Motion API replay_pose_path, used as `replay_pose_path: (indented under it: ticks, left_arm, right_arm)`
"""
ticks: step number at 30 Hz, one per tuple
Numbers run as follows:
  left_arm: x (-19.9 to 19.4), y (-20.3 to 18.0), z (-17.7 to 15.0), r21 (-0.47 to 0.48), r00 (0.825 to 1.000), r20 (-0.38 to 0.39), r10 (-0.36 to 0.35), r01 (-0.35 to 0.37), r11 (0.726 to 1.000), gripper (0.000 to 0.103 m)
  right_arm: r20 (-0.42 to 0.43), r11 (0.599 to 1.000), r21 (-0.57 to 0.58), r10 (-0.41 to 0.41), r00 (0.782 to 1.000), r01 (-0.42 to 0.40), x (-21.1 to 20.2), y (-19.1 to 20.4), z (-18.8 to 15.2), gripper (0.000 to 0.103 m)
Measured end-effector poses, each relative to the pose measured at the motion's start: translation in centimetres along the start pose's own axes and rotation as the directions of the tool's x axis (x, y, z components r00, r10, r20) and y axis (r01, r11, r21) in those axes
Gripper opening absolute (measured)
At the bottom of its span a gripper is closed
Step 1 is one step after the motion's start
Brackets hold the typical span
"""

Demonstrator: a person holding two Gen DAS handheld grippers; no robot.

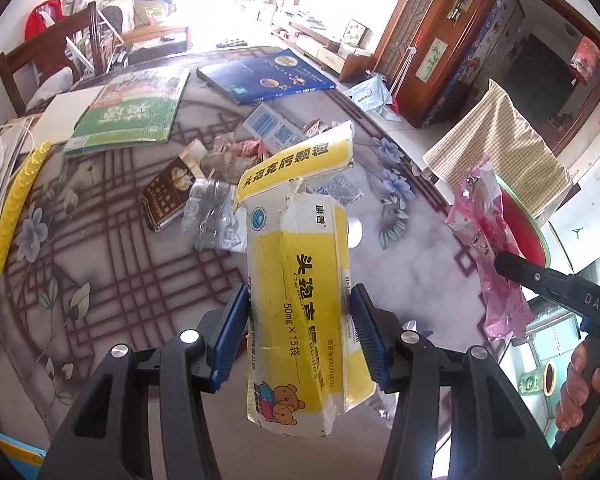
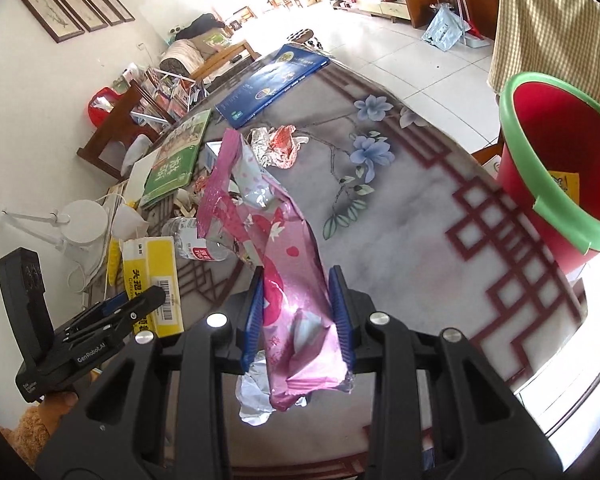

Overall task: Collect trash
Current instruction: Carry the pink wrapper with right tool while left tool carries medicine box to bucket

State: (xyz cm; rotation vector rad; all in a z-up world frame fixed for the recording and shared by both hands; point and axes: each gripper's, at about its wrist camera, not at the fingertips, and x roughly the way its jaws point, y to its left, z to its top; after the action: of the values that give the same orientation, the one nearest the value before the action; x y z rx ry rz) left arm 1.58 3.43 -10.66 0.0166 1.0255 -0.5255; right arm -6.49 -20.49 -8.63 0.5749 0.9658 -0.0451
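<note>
Clamping a yellow medicine box [image 1: 300, 280], left gripper [image 1: 300, 332] holds it above the surface [image 1: 120, 272]. Right gripper [image 2: 298, 316] grips a pink wrapper [image 2: 276, 240] near the red bucket [image 2: 560, 152].

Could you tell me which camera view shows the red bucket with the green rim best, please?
The right wrist view: the red bucket shows its rim and inside. The left wrist view shows only a sliver behind the pink wrapper.
</note>
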Motion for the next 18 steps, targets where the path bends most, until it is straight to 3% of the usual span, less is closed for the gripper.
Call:
replay_pose_path:
  ticks: [18]
  left_arm:
    - [0.9,-3.0,0.8,-0.037,0.999,0.012,0.044,-0.044,0.998,0.049]
  right_arm:
    - [-0.008,0.999,-0.019,0.032,0.999,-0.032,-1.2,-3.0,1.6,0.031]
